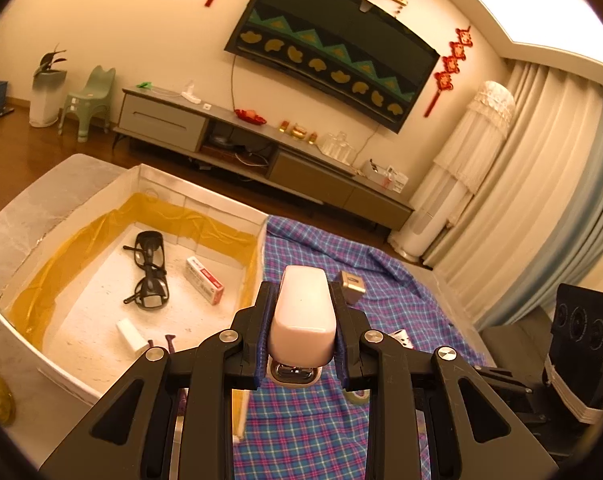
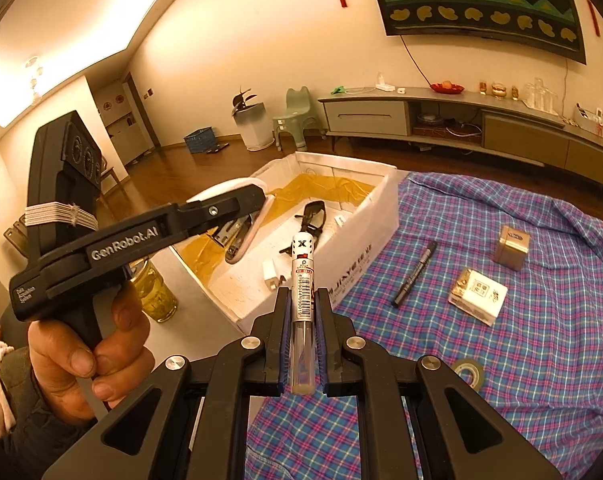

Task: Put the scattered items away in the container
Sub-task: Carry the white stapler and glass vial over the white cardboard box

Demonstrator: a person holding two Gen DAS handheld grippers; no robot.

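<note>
My left gripper (image 1: pixel 302 292) is shut on a pink stapler (image 1: pixel 303 316) and holds it in the air by the right wall of the white box (image 1: pixel 17 316); it also shows in the right wrist view (image 2: pixel 257 200), over the box (image 2: pixel 377 216). In the box lie black glasses (image 1: pixel 149 270), a red-and-white small box (image 1: pixel 203 280) and a white plug (image 1: pixel 131 336). My right gripper (image 2: pixel 303 296) is shut on a clear tube with a barcode label (image 2: pixel 302 292), above the box's near corner.
On the plaid cloth (image 2: pixel 541 320) lie a black marker (image 2: pixel 415 274), a white-and-gold packet (image 2: pixel 477 296), a gold tin (image 2: pixel 511 246) and a tape roll (image 2: pixel 469 372). A jar of yellow liquid (image 2: pixel 155 292) stands left of the box. A TV cabinet (image 1: pixel 261 152) lines the far wall.
</note>
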